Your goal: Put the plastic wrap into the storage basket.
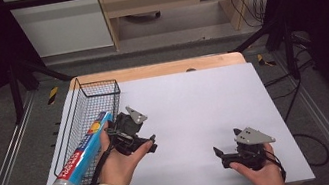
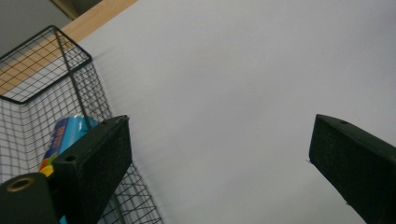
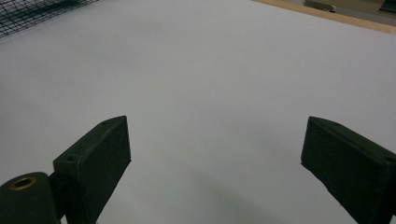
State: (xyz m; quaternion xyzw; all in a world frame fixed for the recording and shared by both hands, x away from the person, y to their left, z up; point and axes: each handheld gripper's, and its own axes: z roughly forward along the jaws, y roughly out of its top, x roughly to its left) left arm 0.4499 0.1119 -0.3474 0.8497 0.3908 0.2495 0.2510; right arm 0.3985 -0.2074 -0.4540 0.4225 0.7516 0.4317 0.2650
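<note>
A black wire basket (image 1: 96, 91) stands along the left edge of the white table cover (image 1: 194, 102). A blue tube-shaped roll (image 1: 84, 154) with a silver end cap lies lengthwise in it, its near end sticking out past the basket's front. My left gripper (image 1: 131, 134) is just right of the basket, beside the roll's far end, open with nothing between its jaws. In the left gripper view the roll (image 2: 65, 133) shows through the mesh behind the left jaw, below the basket's rim (image 2: 73, 43). My right gripper (image 1: 227, 145) is open over bare cover at the front right.
A strip of wooden tabletop (image 1: 158, 69) shows beyond the cover's far edge. Black frame bars and cables stand around the table. A corner of the basket mesh (image 3: 28, 14) appears at the top left of the right gripper view.
</note>
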